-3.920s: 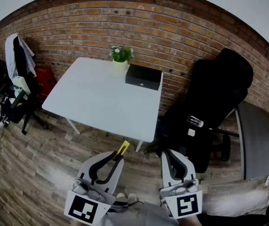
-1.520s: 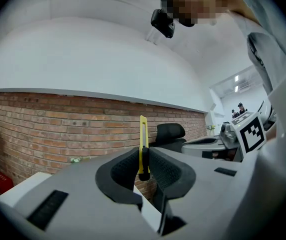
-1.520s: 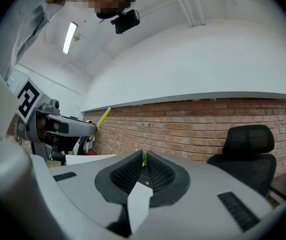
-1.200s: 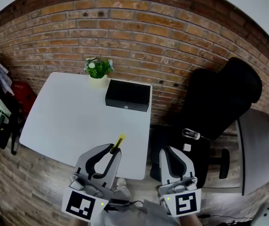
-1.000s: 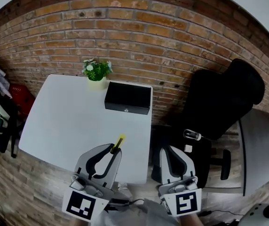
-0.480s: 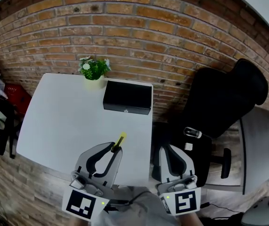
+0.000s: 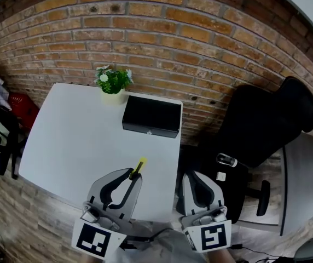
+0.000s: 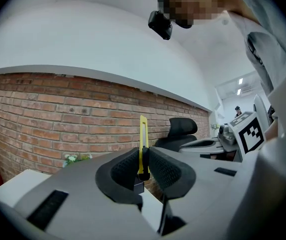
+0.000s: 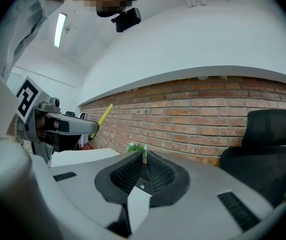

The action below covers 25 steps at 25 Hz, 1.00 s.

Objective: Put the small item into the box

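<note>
Nearest you, your left tool [image 7: 134, 173] was clamped on the small yellow item [image 7: 140, 165]. In the left gripper view its jaws pressed on the item's lower end, and the thin yellow strip [image 8: 143, 143] stood up above the left tool's [image 8: 143, 172] pads. From the head view, that tool hung over the near edge of the white tabletop [image 7: 74, 141], toward its near right corner, with the item pointing at the far edge.

Your right tool [image 7: 199, 181] sat off the tabletop's right edge, beside the near right corner. In the right gripper view its jaws [image 9: 144, 165] were closed together with nothing between them.

The black box [image 7: 152, 116] lay at the far right corner with its lid down, well apart from the yellow item. A potted plant [image 7: 112, 84] stood just left of the box on the far edge.

A black chair [image 7: 263, 127] stood right of the tabletop, and a brick wall [image 7: 173, 34] ran behind everything.
</note>
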Tool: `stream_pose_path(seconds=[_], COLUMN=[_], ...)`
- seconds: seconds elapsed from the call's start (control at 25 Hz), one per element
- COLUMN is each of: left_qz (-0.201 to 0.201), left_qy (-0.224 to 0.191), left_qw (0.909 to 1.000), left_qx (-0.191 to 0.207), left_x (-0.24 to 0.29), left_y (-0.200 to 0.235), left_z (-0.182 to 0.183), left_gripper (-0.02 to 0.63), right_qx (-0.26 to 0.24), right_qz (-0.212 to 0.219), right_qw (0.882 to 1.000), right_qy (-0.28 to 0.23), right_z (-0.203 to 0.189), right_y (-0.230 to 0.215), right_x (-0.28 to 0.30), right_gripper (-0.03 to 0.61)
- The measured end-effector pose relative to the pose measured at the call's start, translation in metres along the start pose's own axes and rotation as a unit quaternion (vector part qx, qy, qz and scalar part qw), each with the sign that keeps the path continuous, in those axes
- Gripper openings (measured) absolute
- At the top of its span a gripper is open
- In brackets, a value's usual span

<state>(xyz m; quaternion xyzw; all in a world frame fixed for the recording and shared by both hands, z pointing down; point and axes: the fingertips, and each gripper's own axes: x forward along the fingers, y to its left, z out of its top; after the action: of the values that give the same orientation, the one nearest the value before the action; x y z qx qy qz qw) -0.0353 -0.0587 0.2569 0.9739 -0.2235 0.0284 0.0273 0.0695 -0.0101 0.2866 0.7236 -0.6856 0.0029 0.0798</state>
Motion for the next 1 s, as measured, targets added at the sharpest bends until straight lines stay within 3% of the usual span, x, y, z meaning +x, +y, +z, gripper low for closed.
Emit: stream_pose_path(seconds=[0.24, 1.0], left_qz=[0.017, 0.083], left_qy=[0.007, 0.036], left_qw=[0.9998, 0.9959], left_qx=[-0.003, -0.012], left_x=[0.01, 0.041], left_y=[0.005, 0.046], left_z=[-0.005, -0.05], left_gripper=[0.075, 0.075], right_qx=[0.013, 0.024], right_qz=[0.016, 0.092], right_qw=[1.0, 0.992], right_qy=[-0.012, 0.085], right_z=[-0.002, -0.094], right_y=[-0.002, -0.001], right_x=[0.025, 0.129], right_gripper=[0.055, 0.057])
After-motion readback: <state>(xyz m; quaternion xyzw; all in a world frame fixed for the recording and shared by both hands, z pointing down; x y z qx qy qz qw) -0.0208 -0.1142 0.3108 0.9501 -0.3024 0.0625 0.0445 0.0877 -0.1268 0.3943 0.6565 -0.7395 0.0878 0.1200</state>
